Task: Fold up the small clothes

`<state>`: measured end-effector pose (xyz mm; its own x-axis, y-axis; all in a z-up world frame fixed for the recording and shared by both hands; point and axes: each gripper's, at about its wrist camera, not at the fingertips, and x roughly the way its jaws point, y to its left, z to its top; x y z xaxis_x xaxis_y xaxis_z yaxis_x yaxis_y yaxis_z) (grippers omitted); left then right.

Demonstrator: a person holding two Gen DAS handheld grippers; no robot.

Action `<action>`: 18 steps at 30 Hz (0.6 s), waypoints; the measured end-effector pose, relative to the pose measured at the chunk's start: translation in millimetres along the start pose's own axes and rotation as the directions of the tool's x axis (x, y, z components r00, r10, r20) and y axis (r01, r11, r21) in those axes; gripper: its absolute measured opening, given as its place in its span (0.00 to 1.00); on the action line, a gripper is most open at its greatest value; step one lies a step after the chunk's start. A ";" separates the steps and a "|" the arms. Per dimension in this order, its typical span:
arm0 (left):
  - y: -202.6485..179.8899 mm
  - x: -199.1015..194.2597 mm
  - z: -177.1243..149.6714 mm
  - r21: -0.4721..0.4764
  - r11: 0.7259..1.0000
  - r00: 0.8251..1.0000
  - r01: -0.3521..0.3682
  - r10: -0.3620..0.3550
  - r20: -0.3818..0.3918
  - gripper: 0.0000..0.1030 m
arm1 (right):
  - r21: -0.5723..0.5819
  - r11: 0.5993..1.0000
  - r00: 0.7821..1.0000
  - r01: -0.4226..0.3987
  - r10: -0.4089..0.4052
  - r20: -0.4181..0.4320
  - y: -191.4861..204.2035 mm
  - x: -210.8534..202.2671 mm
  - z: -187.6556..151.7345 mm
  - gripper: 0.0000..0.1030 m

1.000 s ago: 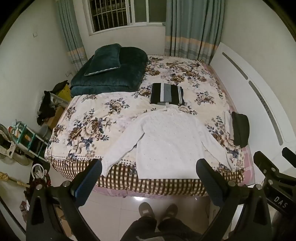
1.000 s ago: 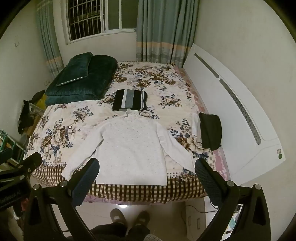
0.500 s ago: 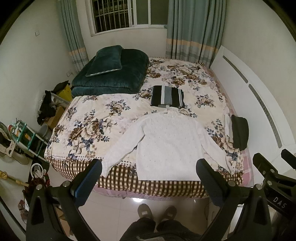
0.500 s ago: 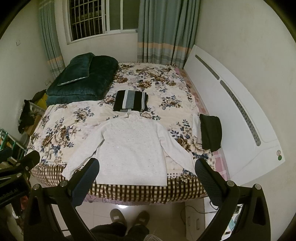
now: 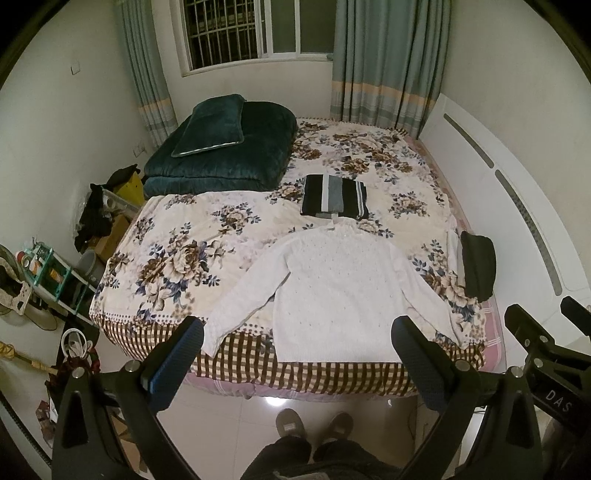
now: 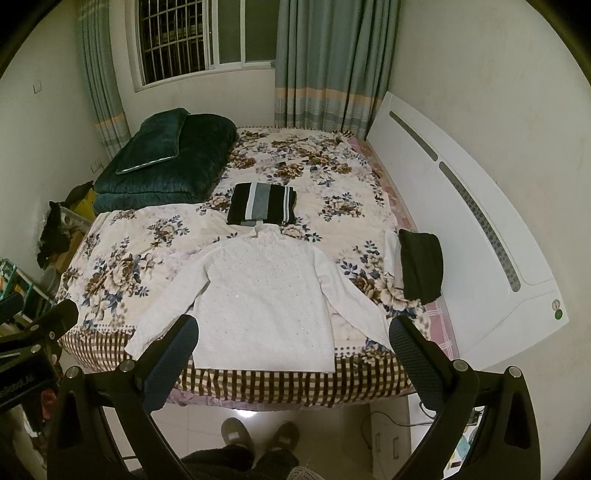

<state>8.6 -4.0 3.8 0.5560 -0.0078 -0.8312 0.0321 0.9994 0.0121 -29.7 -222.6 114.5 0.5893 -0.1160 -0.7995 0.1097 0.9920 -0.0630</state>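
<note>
You hold the left gripper (image 5: 295, 350) and the right gripper (image 6: 293, 345) high above the foot of the bed, both with fingers spread wide and nothing between them, well apart from any cloth. Below them your grey slippers (image 6: 258, 437) stand on the glossy tiled floor, close to the bed's edge, so you stand square to the work.

Nearest on the floral bedspread with its brown checked border (image 5: 170, 258) lies the white knitted long-sleeved sweater (image 5: 336, 288). It is spread flat, front up, hem at the bed's near edge and collar pointing away, both sleeves angled out and down; the left sleeve's cuff hangs over the checked border. Laid open like this, it looks ready for folding, and I judge no fold has yet been made in it. The sleeves are the likely first things to bring in over the body, one for each gripper.

Just beyond the collar sits a folded black, grey and white striped garment (image 6: 262, 206), touching or nearly touching the collar; it reads as a finished piece, put where the next fold could be stacked. At the right edge a dark folded cloth (image 6: 421, 266) drapes over the side, perhaps waiting its turn.

Farther back on the left is a folded dark green plush quilt with a matching pillow (image 5: 221, 155) on top, pushed aside so the working area stays free. Behind everything hang the grey-green curtains (image 6: 332, 62) beside the barred window (image 5: 229, 33).
</note>
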 end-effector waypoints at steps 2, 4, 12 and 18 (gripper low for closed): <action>-0.6 -1.1 3.1 0.000 1.000 1.000 -0.001 0.001 0.001 1.00 | 0.001 1.000 1.000 -0.001 0.001 0.000 -0.2 -0.4 -0.3 1.00; -1.4 -0.4 8.3 0.000 1.000 1.000 0.004 -0.004 0.000 1.00 | 0.000 1.000 1.000 0.000 0.000 -0.001 0.5 -0.8 -0.2 1.00; -2.8 -11.5 22.7 -0.004 1.000 1.000 0.009 -0.009 0.003 1.00 | -0.002 1.000 1.000 0.000 0.000 0.003 0.1 -2.3 -2.2 1.00; -2.1 -11.9 21.2 -0.004 1.000 1.000 0.010 -0.010 0.007 1.00 | -0.005 1.000 1.000 0.001 -0.001 0.006 -0.6 -10.5 6.9 1.00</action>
<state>19.5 -6.7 25.4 0.5618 -0.0175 -0.8271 0.0337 0.9994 0.0017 -30.4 -222.4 127.0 0.5940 -0.1170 -0.7959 0.1064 0.9921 -0.0664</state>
